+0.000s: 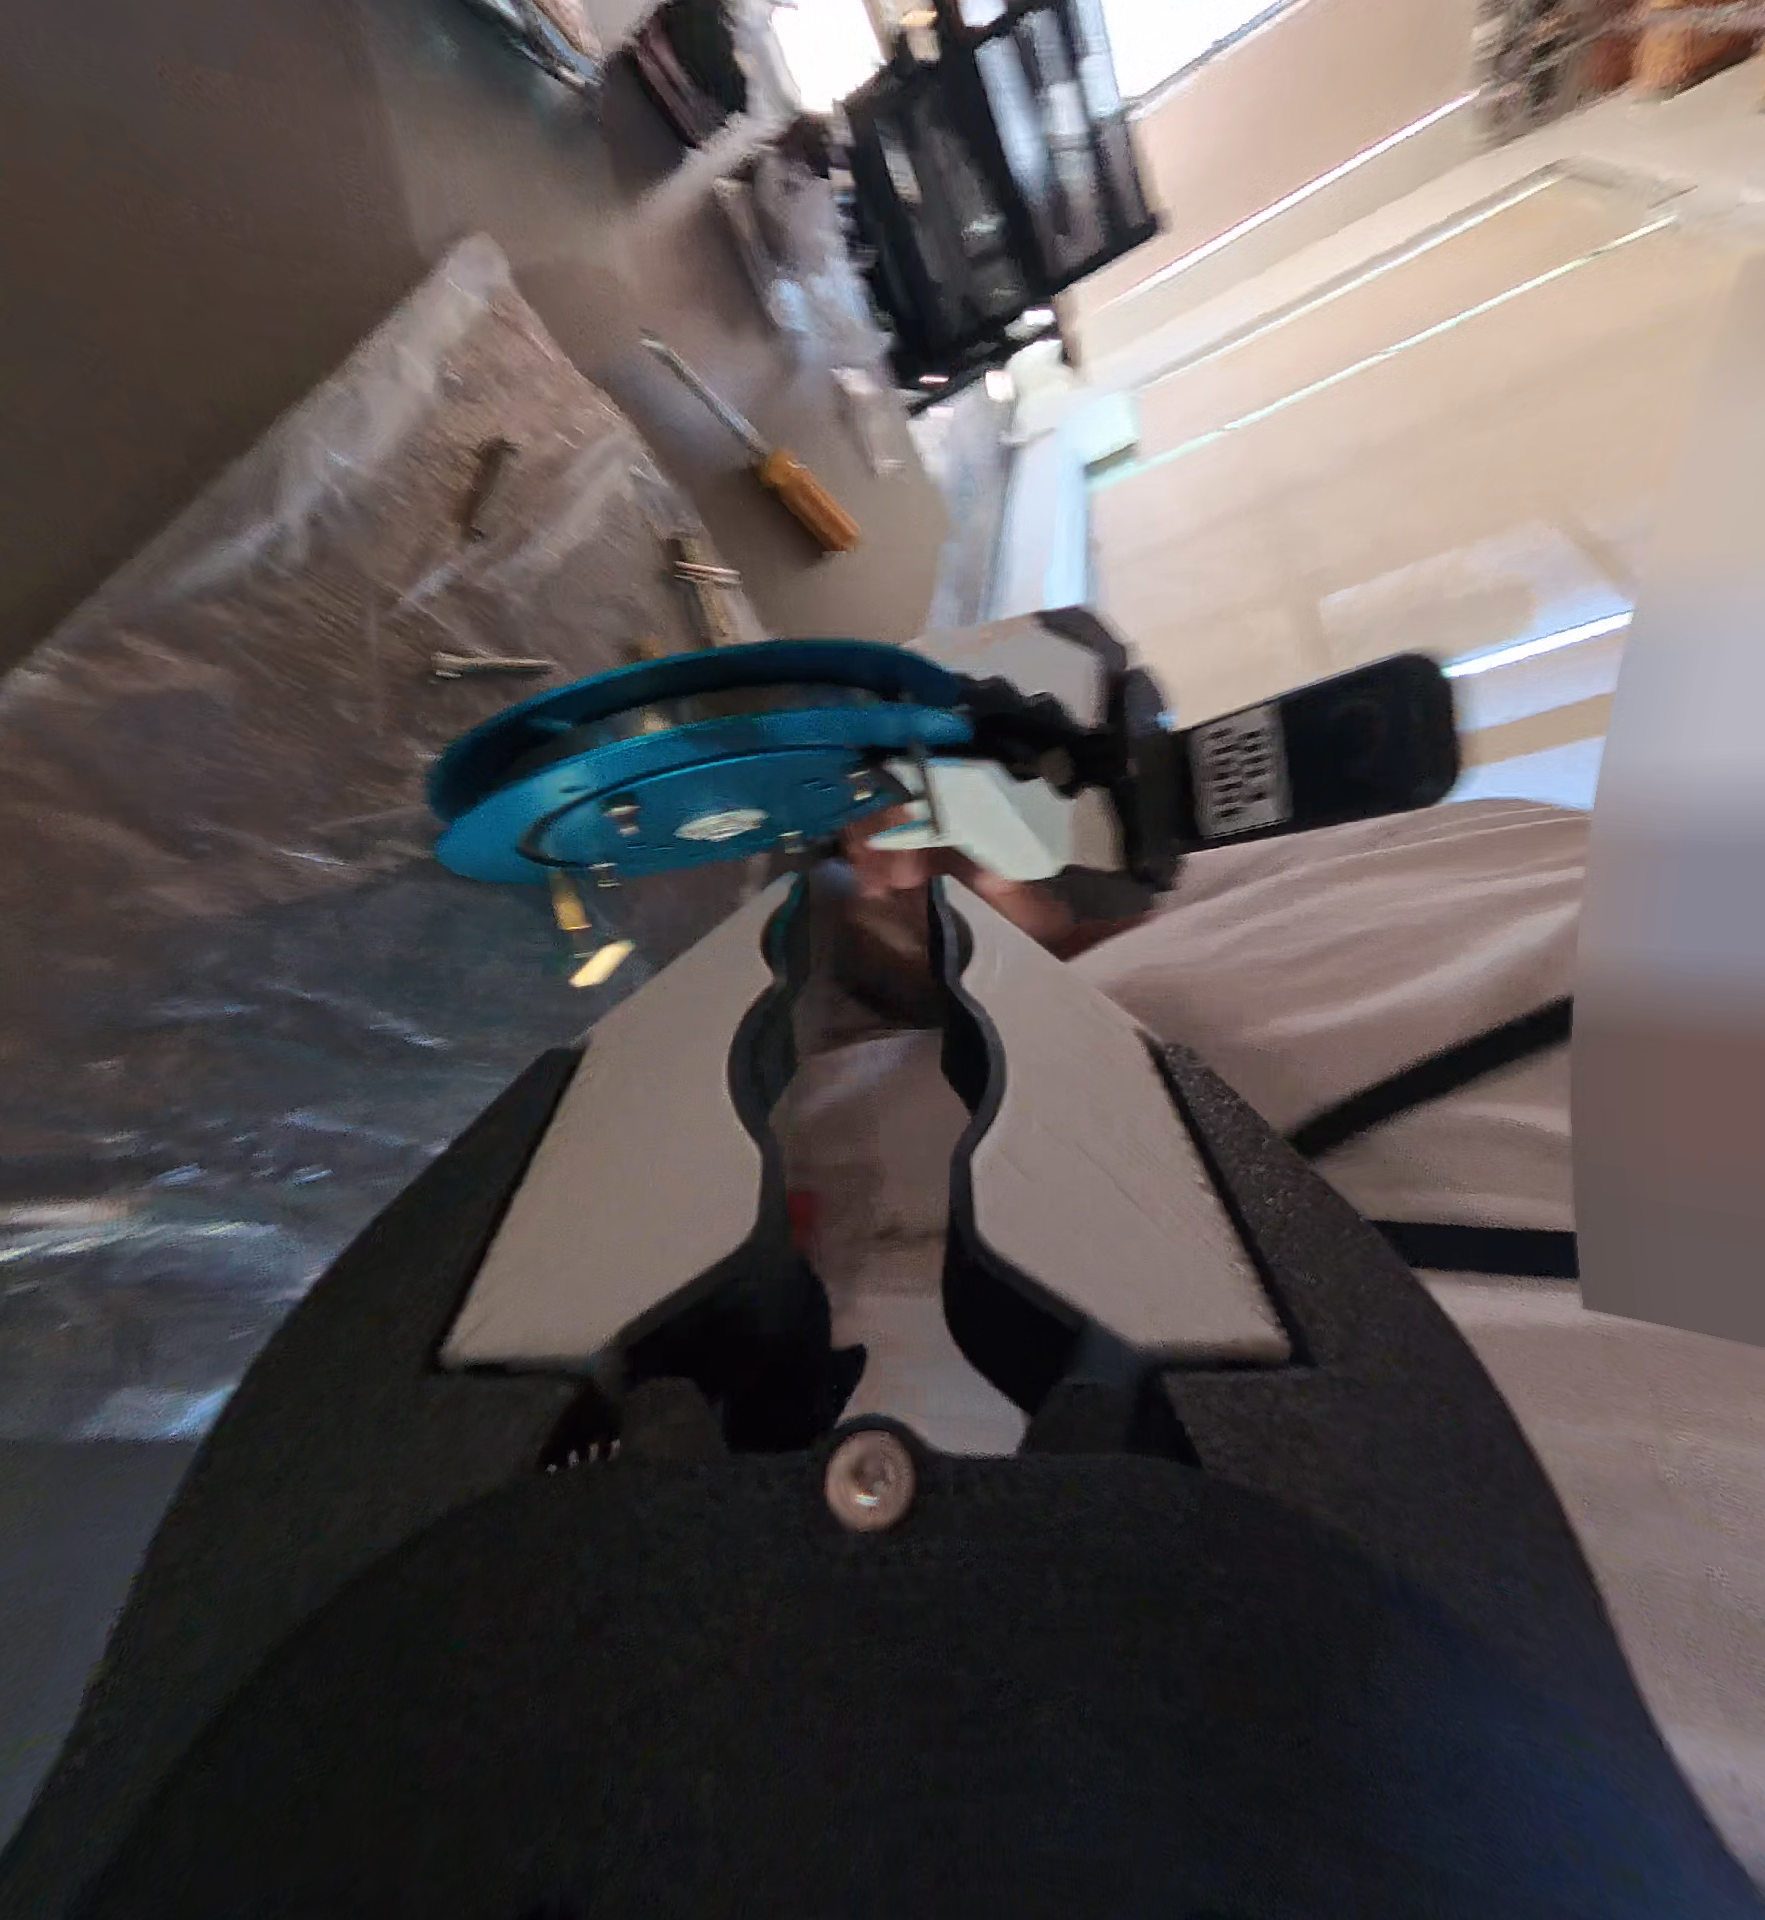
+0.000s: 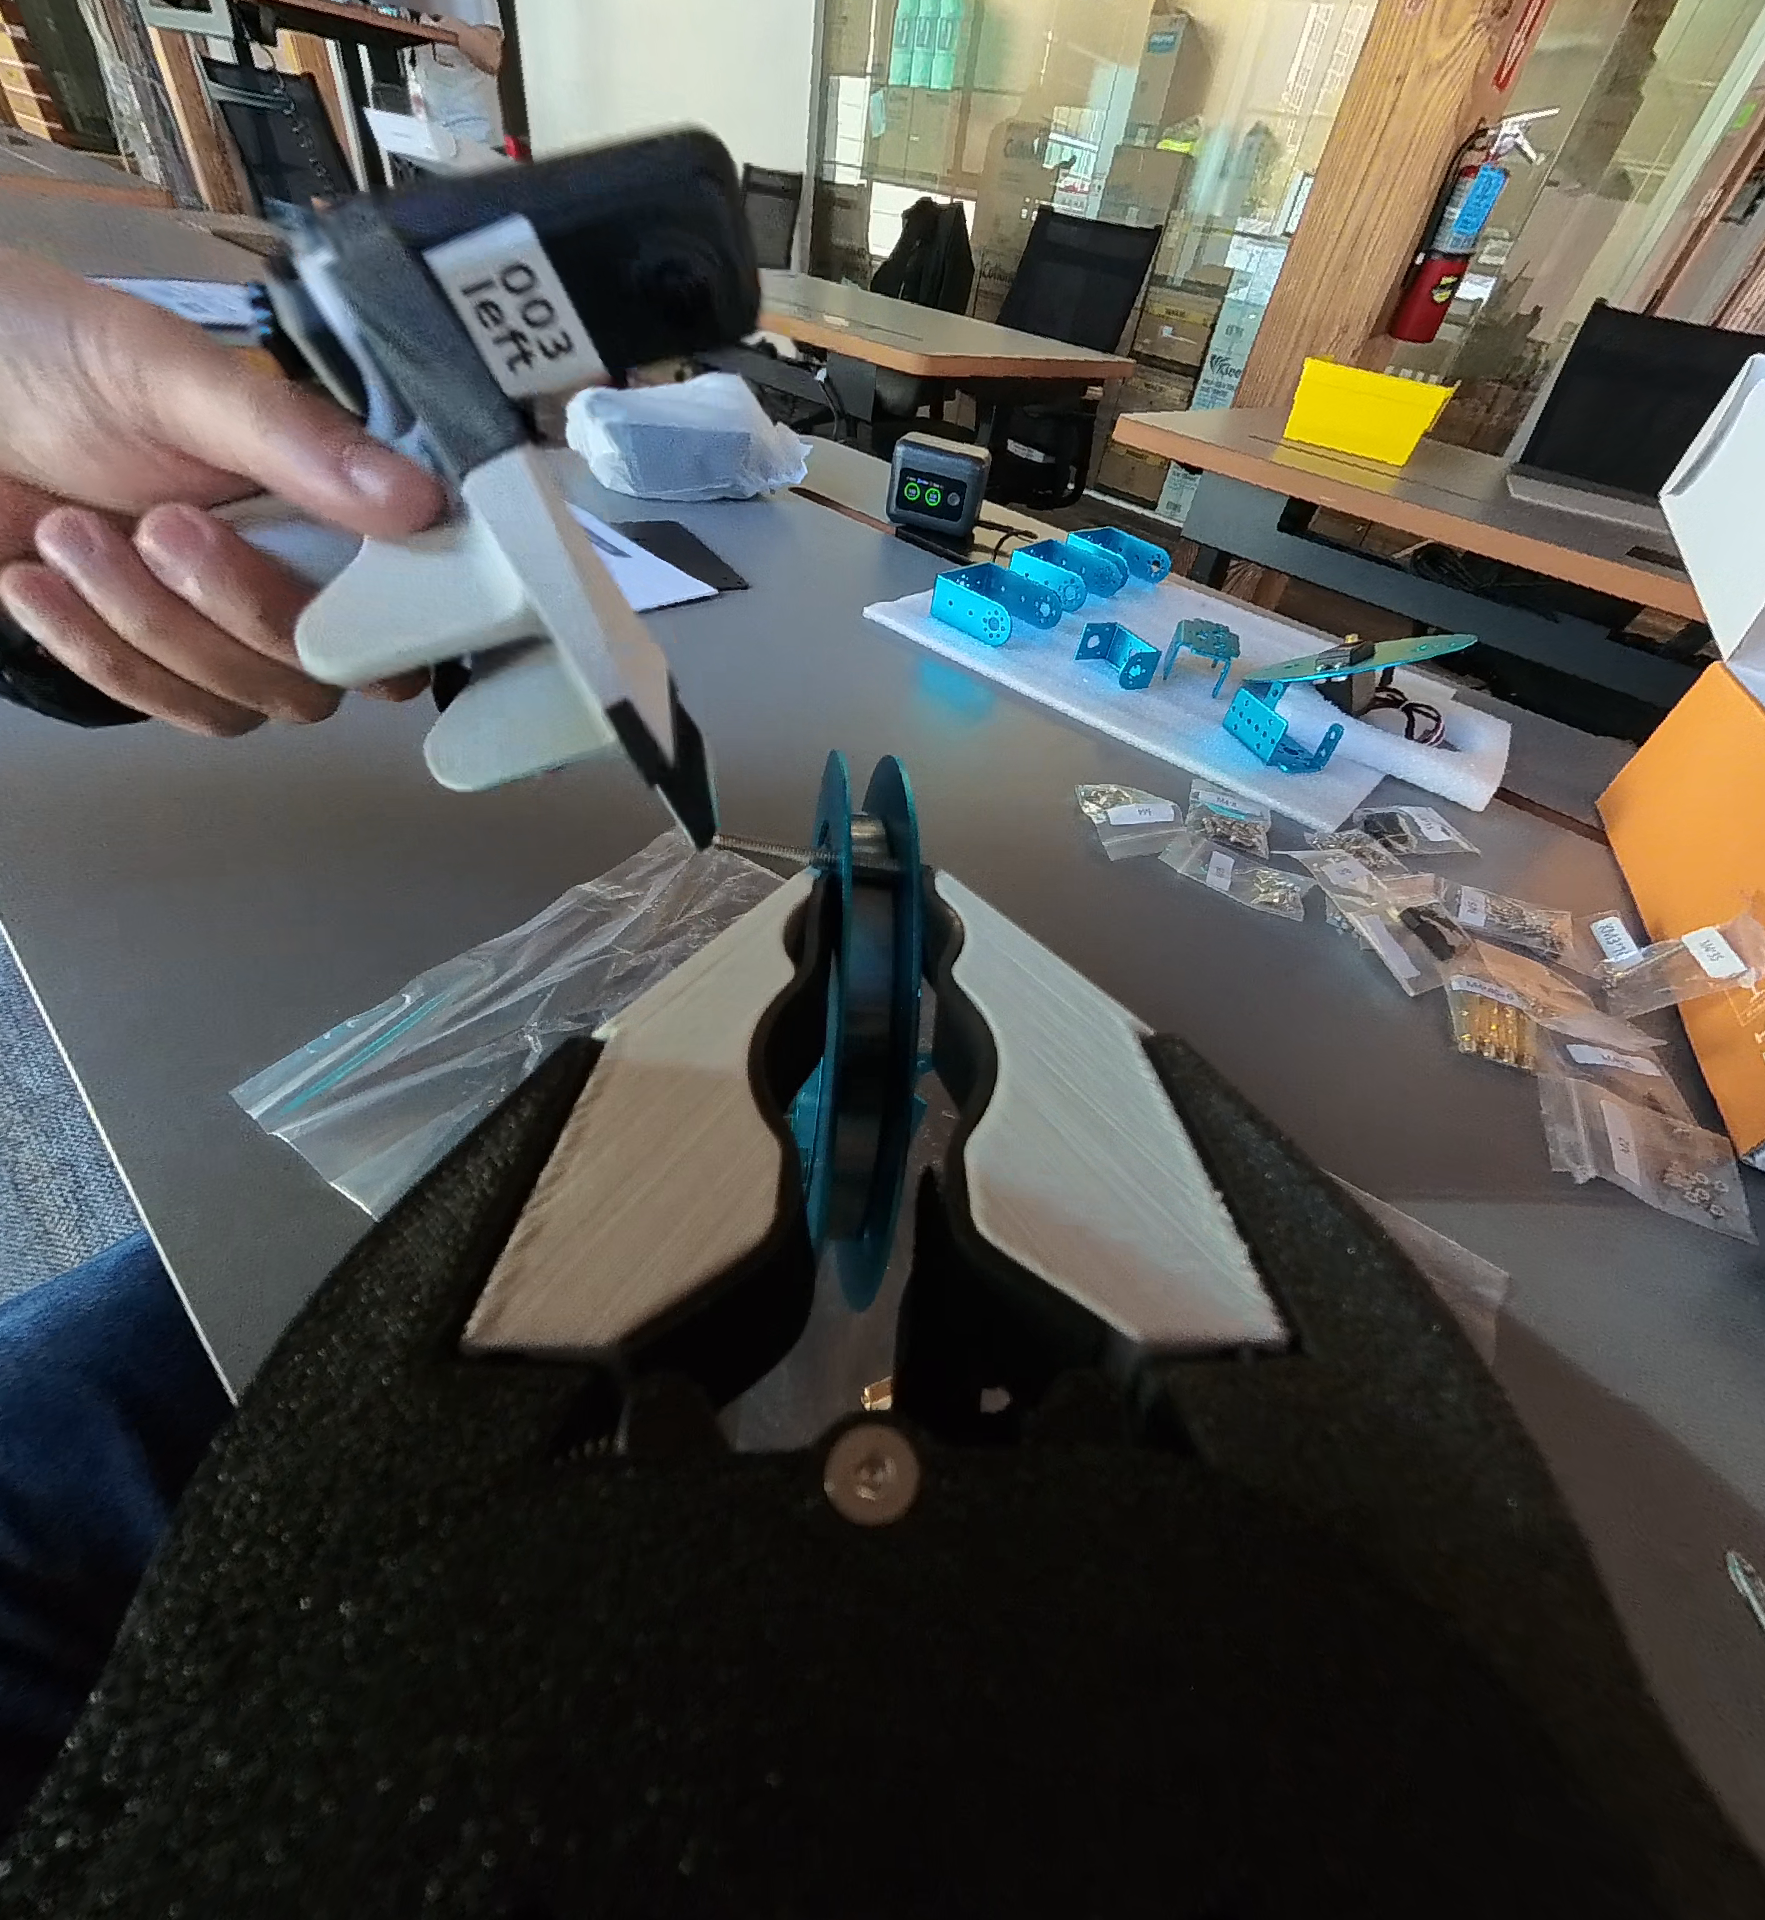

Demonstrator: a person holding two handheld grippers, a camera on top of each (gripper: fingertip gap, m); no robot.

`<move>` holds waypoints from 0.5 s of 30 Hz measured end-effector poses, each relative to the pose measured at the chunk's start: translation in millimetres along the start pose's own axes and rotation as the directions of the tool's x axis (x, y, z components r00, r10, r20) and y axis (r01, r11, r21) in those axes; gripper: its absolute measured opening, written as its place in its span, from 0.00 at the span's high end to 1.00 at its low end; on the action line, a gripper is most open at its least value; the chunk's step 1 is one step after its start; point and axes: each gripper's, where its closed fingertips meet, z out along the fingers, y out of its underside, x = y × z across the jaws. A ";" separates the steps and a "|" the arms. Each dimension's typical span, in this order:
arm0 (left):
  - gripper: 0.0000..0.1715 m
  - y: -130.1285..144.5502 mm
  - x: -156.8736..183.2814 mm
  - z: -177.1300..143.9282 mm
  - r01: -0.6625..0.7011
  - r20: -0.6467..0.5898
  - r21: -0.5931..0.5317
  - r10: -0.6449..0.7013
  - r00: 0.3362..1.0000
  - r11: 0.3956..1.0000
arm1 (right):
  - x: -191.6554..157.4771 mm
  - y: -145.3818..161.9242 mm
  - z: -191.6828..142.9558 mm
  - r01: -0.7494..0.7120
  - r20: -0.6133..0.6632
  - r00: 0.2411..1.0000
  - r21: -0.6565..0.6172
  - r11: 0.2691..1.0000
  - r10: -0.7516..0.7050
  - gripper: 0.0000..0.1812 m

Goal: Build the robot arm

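Observation:
My right gripper [image 2: 873,883] is shut on a blue two-plate disc assembly [image 2: 899,821] with a black ring between the plates, held edge-on above the grey table [image 2: 234,831]. A long screw [image 2: 764,847] sticks out of the disc's left face. My left gripper [image 2: 699,826], held by a hand [image 2: 130,468], points its tip at the screw's outer end; I cannot tell if they touch. In the left wrist view my left gripper [image 1: 865,894] shows a narrow gap and nothing between its fingers, just below the disc [image 1: 649,790] and the right gripper [image 1: 914,790].
A clear plastic bag [image 2: 504,997] lies under the disc, with loose screws [image 1: 488,662] on it. Blue brackets on white foam [image 2: 1117,623], several small hardware bags [image 2: 1480,935] and an orange-and-white box [image 2: 1730,935] are to the right. A yellow-handled screwdriver [image 1: 805,499] lies on the table. The tips of one gripper are about 4 cm away from the tips of the other.

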 end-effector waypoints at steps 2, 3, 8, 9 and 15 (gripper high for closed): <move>0.87 7.8 -23.4 -6.1 -0.163 0.216 -0.009 0.161 0.963 0.987 | 1.1 0.2 0.2 -0.008 0.002 1.000 -0.001 1.000 0.008 0.92; 0.87 12.9 -34.6 -9.7 -0.236 0.322 -0.029 0.233 0.918 0.971 | 1.9 0.2 0.3 -0.012 0.003 1.000 -0.001 1.000 0.012 0.92; 0.86 43.9 -49.1 -0.4 -0.487 0.587 -0.107 0.450 0.673 0.867 | 5.3 0.7 1.0 -0.037 0.013 0.999 -0.004 0.999 0.037 0.92; 0.86 48.3 -49.5 6.2 -0.531 0.617 -0.127 0.486 0.618 0.838 | 5.4 0.7 1.2 -0.039 0.014 0.999 -0.003 0.999 0.039 0.92; 0.90 42.5 -52.7 35.9 -0.544 0.598 -0.114 0.495 0.630 0.831 | 13.5 0.8 3.2 -0.060 0.010 0.998 -0.010 0.998 0.060 0.92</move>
